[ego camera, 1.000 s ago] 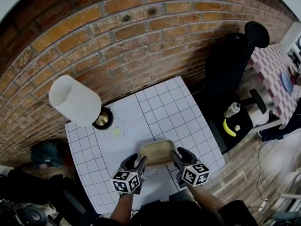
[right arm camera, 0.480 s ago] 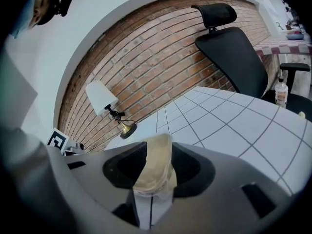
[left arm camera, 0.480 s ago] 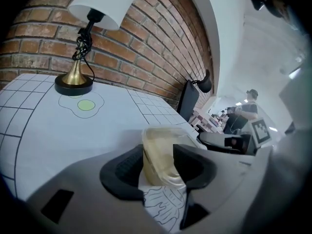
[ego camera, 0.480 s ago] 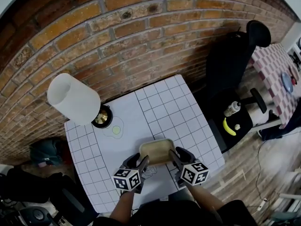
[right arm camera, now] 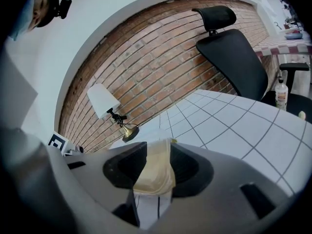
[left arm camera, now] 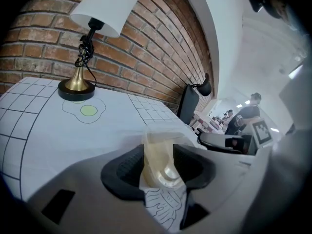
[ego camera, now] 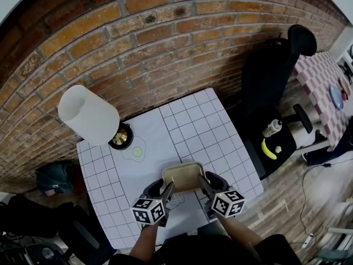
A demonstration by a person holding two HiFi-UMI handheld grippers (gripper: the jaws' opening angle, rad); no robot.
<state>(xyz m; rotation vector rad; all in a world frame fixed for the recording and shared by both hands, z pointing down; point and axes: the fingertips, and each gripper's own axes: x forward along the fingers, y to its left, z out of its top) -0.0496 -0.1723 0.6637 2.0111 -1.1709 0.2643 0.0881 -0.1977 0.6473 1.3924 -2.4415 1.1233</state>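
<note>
A shallow, translucent beige plastic tray is held over the near part of a white gridded table. My left gripper is shut on the tray's left rim. Clamped on the opposite rim is my right gripper, also shut. In both gripper views the thin tray wall fills the gap between the black pads. A line drawing on the tabletop shows below the left jaws.
A brass-based lamp with a white shade stands at the table's far left by a brick wall, beside a drawn fried egg. A black office chair and a low shelf with a bottle and banana stand right.
The tray has risen slightly and shifted a little between both grippers. The grips have not changed, and the lamp looks a bit lower in the gripper views.
</note>
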